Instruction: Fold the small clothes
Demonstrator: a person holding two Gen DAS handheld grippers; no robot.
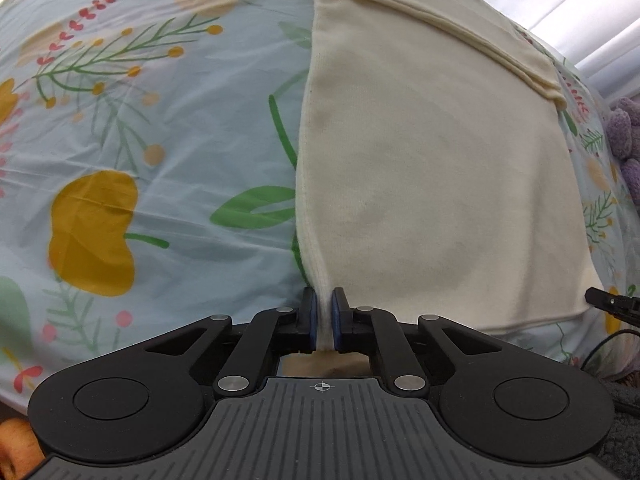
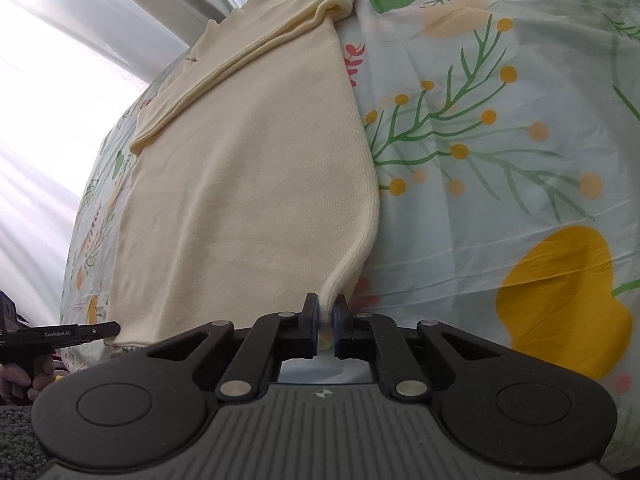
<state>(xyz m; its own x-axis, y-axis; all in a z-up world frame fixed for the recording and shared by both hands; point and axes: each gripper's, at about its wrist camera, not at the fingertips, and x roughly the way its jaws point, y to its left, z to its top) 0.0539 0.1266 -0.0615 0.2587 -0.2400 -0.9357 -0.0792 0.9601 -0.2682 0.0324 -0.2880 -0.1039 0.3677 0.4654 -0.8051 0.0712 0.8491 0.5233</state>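
**Both hem corners pinched, fold about to begin**

We have a floral bedsheet point(image 1: 120, 140) spread over the whole surface, and on it lies the cream knit top point(image 1: 432, 168), flat, running from our grippers away toward twelve o'clock. Its sleeve point(image 1: 440, 28) is already laid across the body near the far end, so we judge the side folds to be done and the lengthwise fold to be the step in hand.

Our left gripper point(image 1: 324, 320) has its fingers closed on the hem corner at the garment's left edge, a ridge of fabric bunched between the pads. Our right gripper point(image 2: 325, 322) is clamped the same way on the opposite hem corner, at the edge that curves off toward one o'clock in its own view. Each gripper's tip also shows at the edge of the other's view, at three and at nine o'clock.

Next, we judge, both corners should lift together and travel toward twelve o'clock, kept level so the hem lands square on the shoulders without dragging the sleeve loose.

The neckline is cut off at the top of both views. A purple knitted thing point(image 1: 624, 136) at three o'clock is too cropped to name. Bright curtains point(image 2: 60, 80) wash out the background.
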